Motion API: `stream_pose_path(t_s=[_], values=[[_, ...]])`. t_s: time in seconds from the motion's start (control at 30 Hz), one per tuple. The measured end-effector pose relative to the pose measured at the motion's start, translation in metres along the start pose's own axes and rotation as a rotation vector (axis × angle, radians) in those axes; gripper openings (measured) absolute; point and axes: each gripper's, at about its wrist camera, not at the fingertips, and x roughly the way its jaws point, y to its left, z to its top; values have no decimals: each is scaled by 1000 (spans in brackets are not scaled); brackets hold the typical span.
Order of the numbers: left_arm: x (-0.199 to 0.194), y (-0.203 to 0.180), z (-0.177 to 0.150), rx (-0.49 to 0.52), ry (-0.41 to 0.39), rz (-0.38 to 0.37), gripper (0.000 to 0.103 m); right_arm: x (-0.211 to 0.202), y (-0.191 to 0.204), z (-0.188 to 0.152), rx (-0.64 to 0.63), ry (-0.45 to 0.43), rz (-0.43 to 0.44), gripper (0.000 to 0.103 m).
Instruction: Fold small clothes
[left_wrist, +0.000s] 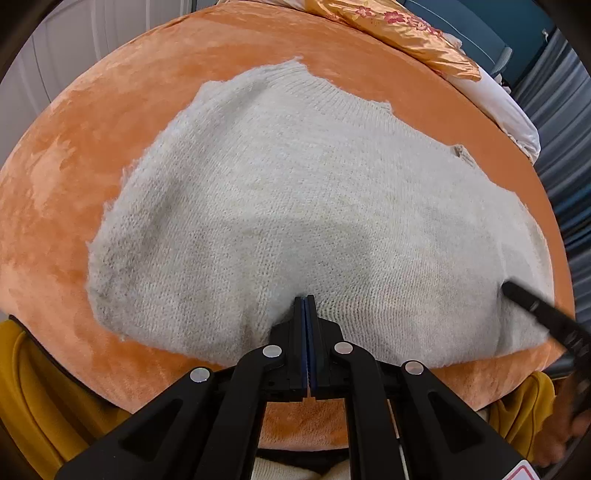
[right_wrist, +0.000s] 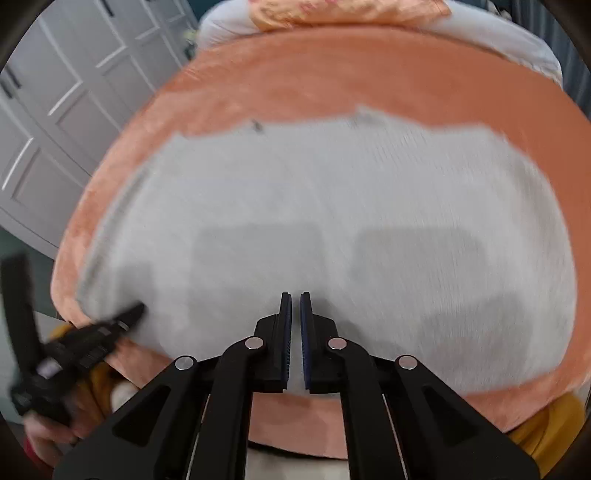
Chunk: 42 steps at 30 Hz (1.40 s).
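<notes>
A fuzzy white knit sweater lies spread on an orange plush cover. My left gripper is shut, its tips pressed into the sweater's near hem; whether it pinches fabric I cannot tell. The right gripper shows at the right edge of that view, tips at the sweater's near right part. In the blurred right wrist view the sweater fills the middle and my right gripper hovers over its near edge with a narrow gap between the jaws, holding nothing. The left gripper shows at the lower left there.
A gold floral pillow and white bedding lie at the far right edge of the bed. Grey panelled cupboard doors stand to the left. The person's yellow clothing is close in front.
</notes>
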Motion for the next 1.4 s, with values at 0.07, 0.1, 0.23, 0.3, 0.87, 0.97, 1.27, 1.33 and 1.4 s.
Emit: stream_pose_path(t_s=[0.07, 0.1, 0.23, 0.3, 0.87, 0.97, 1.27, 1.33, 1.4], values=[[0, 0, 0, 2, 0, -2, 7, 6, 14, 13, -15, 1, 23, 5], [0, 0, 1, 2, 1, -5, 7, 13, 19, 17, -14, 14, 42, 5], [0, 5, 0, -11, 3, -24, 7, 51, 30, 16, -11, 101, 32, 5], [0, 5, 0, -8, 2, -27, 7, 58, 28, 13, -19, 84, 21, 2], [-13, 111, 35, -421, -20, -167, 63, 60, 24, 14, -21, 85, 62, 2], [-13, 99, 36, -371, -42, -164, 45, 58, 28, 10, -65, 64, 43, 2], [-97, 14, 66, -135, -189, -228, 11, 17, 16, -4, -31, 1, 82, 16], [-117, -27, 71, -41, -226, -243, 11, 1, 5, -14, -18, -16, 100, 18], [-131, -66, 73, 39, -253, -273, 11, -14, -9, -26, -6, -29, 95, 19]])
